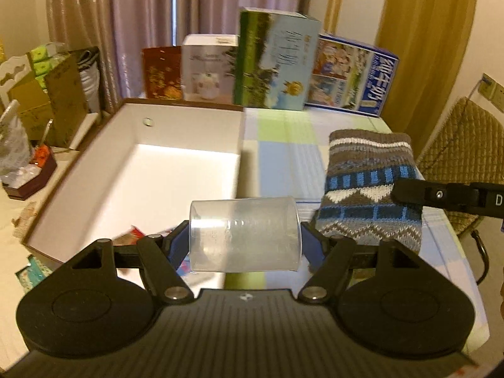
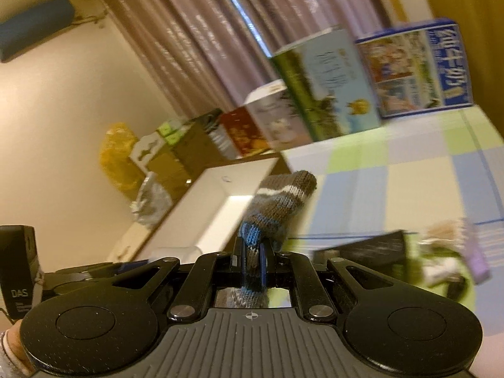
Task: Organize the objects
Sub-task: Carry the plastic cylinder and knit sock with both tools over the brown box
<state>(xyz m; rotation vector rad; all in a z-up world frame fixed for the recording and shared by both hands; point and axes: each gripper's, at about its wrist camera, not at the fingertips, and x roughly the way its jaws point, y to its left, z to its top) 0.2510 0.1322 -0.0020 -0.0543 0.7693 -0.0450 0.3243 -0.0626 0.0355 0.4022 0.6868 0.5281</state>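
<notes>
My left gripper (image 1: 245,242) is shut on a clear plastic cup (image 1: 245,234), held on its side above the table, just right of the open white box (image 1: 186,170). A brown, blue and white knitted sock (image 1: 370,186) hangs to the right of the cup. My right gripper (image 2: 253,261) is shut on that knitted sock (image 2: 277,201) and holds it up in the air; part of this gripper shows at the right edge of the left wrist view (image 1: 447,197). The white box also shows in the right wrist view (image 2: 214,208), beyond the sock.
Several printed cartons (image 1: 277,60) stand along the back of the table with its checked cloth (image 1: 283,145). A wicker chair (image 1: 463,157) stands at the right. A dark flat item (image 2: 368,249) and a blurred bundle (image 2: 450,252) lie on the cloth. Bags and boxes (image 1: 41,94) crowd the left.
</notes>
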